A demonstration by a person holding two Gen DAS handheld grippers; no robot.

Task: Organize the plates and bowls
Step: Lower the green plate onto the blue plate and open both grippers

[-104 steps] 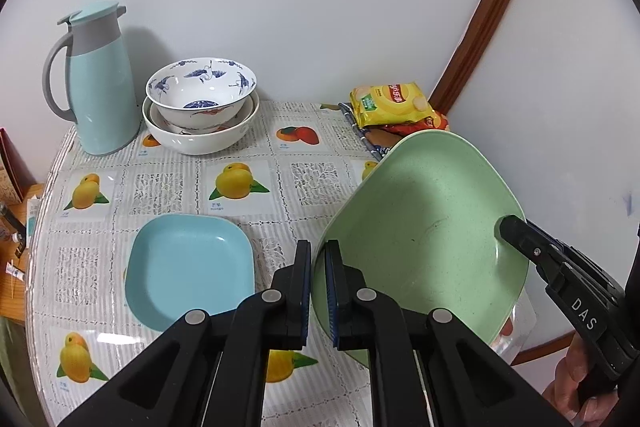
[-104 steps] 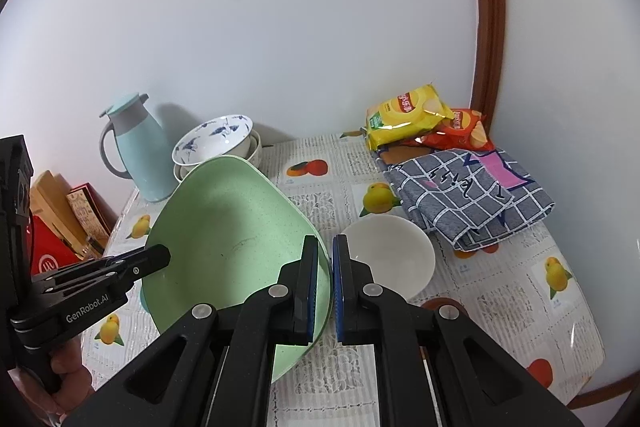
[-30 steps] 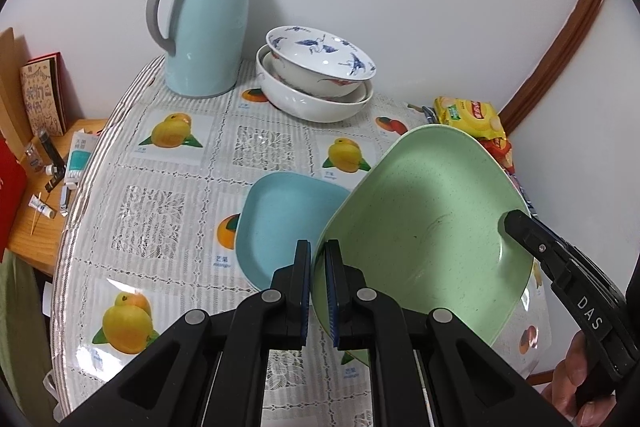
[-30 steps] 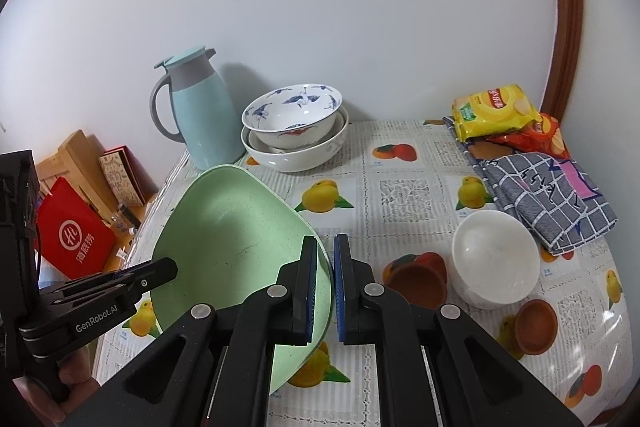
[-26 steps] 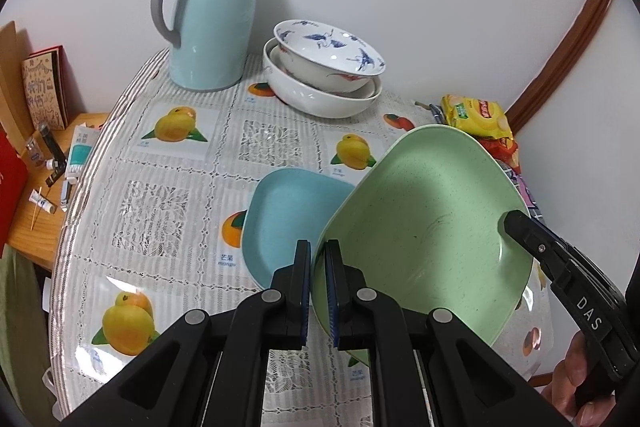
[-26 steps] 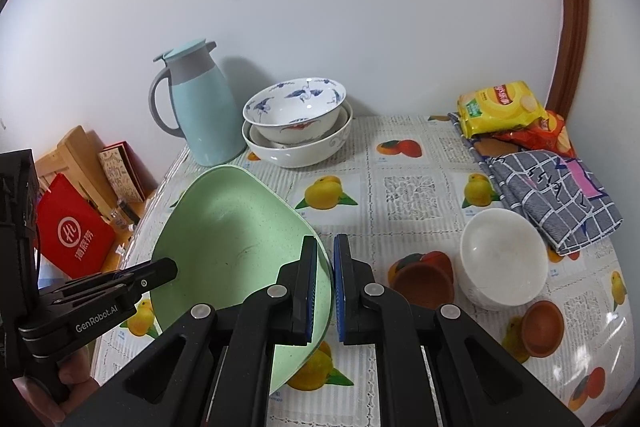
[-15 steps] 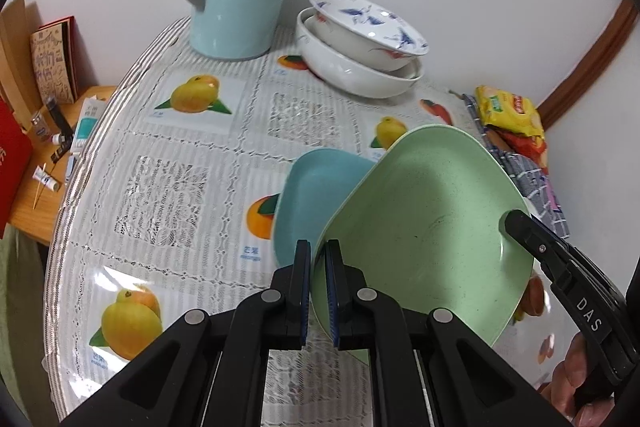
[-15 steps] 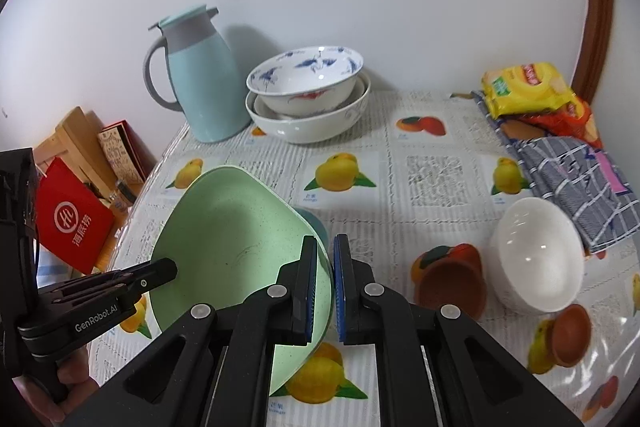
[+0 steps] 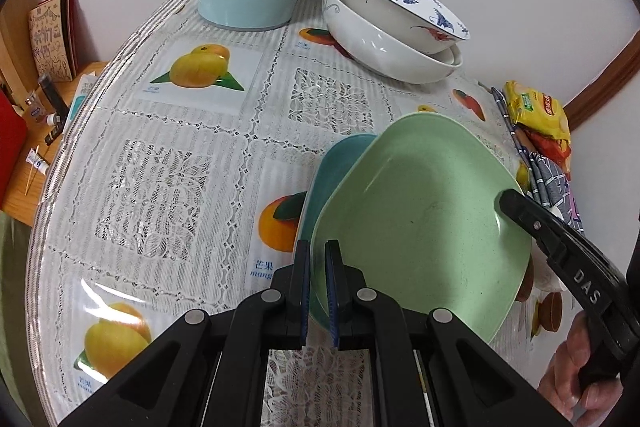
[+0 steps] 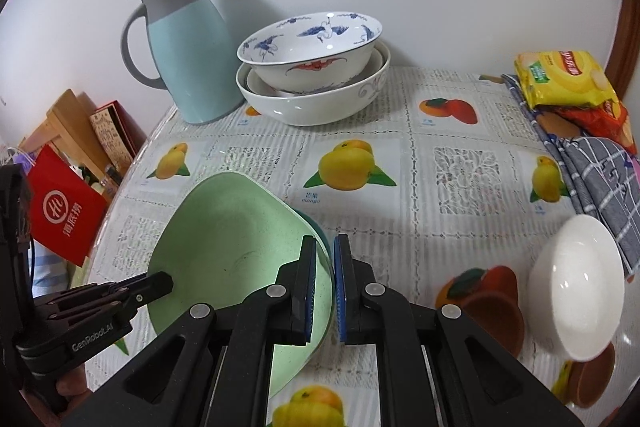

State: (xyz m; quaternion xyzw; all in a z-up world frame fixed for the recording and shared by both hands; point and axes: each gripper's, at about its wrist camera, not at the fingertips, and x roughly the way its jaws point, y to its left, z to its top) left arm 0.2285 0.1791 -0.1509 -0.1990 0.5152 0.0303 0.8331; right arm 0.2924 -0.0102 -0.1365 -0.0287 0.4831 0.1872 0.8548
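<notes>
Gripping opposite rims, we clamp our left gripper [image 9: 316, 267] and right gripper [image 10: 325, 267] on the matte, speckled green plate [image 9: 420, 223], a rounded square tilted just above the smaller teal plate [image 9: 340, 163] on the glossy lace-patterned tablecloth [image 9: 168, 163].

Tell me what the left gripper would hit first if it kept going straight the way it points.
Probably the blue plate lying on the table just under the green plate that the left gripper holds by the rim; depth is hard to judge.
</notes>
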